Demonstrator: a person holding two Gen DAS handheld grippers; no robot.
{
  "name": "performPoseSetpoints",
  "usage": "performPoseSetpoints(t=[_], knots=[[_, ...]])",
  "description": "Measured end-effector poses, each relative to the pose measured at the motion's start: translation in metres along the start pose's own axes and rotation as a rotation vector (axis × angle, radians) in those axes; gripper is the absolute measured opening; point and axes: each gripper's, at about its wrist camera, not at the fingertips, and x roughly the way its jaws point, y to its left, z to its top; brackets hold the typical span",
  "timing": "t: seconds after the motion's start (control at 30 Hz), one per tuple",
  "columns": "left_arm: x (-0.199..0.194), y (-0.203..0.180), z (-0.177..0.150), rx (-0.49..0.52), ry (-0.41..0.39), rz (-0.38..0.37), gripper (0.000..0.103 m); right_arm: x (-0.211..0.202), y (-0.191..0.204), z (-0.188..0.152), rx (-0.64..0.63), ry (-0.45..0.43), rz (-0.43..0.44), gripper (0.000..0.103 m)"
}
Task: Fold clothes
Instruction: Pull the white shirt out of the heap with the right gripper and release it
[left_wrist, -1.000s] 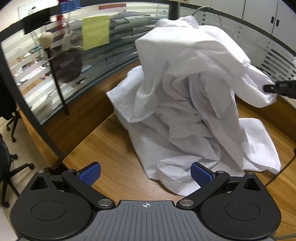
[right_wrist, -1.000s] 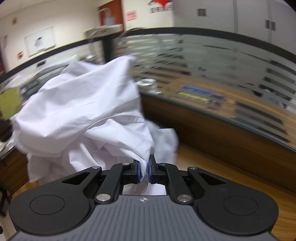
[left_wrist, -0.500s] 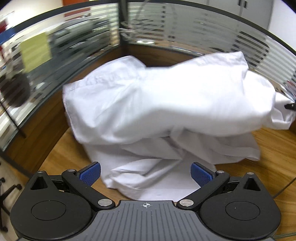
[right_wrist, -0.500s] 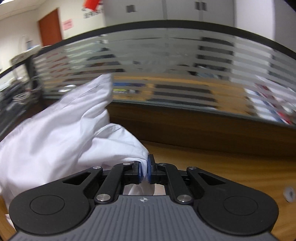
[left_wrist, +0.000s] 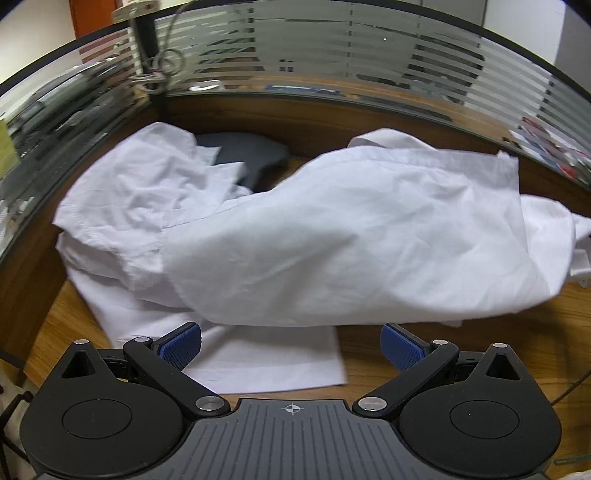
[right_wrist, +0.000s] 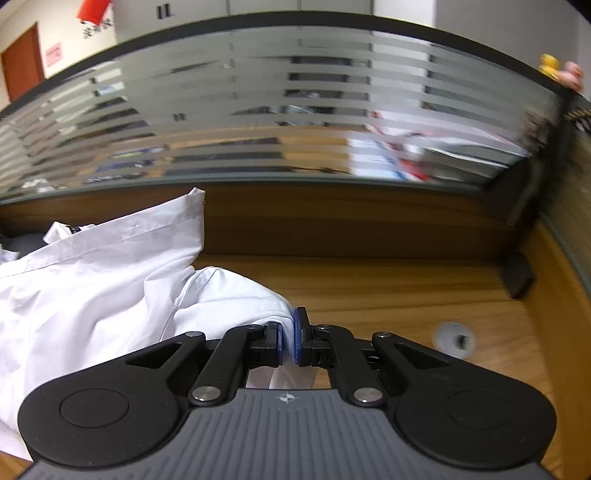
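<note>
Here the white shirt (left_wrist: 332, 236) is lying rumpled across the wooden desk (left_wrist: 480, 354), spreading out from the frosted glass partition (left_wrist: 332, 59) at the desk's back. The right gripper (right_wrist: 289, 338) is pinching a fold of the shirt between its closed blue pads. The left gripper (left_wrist: 291, 345) is hanging wide open over the shirt's near hem, gripping nothing. A dark grey garment (left_wrist: 251, 155) is peeking out behind the shirt, against the partition.
</note>
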Motion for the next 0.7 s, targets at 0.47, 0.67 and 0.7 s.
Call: performPoseSetpoints(t=[0.47, 0.67, 0.7], knots=[[-0.002, -0.043, -0.013, 0.002, 0.007, -0.071, 0.103, 0.018, -0.108, -0.018, 0.003, 0.113, -0.103, 0.017], [0.005, -0.032, -0.011, 0.018, 0.002, -0.086, 0.103, 0.004, -0.082, -0.031, -0.041, 0.134, -0.143, 0.032], [0.006, -0.029, -0.01, 0.029, -0.001, -0.088, 0.103, 0.0, -0.076, -0.032, -0.04, 0.131, -0.146, 0.035]])
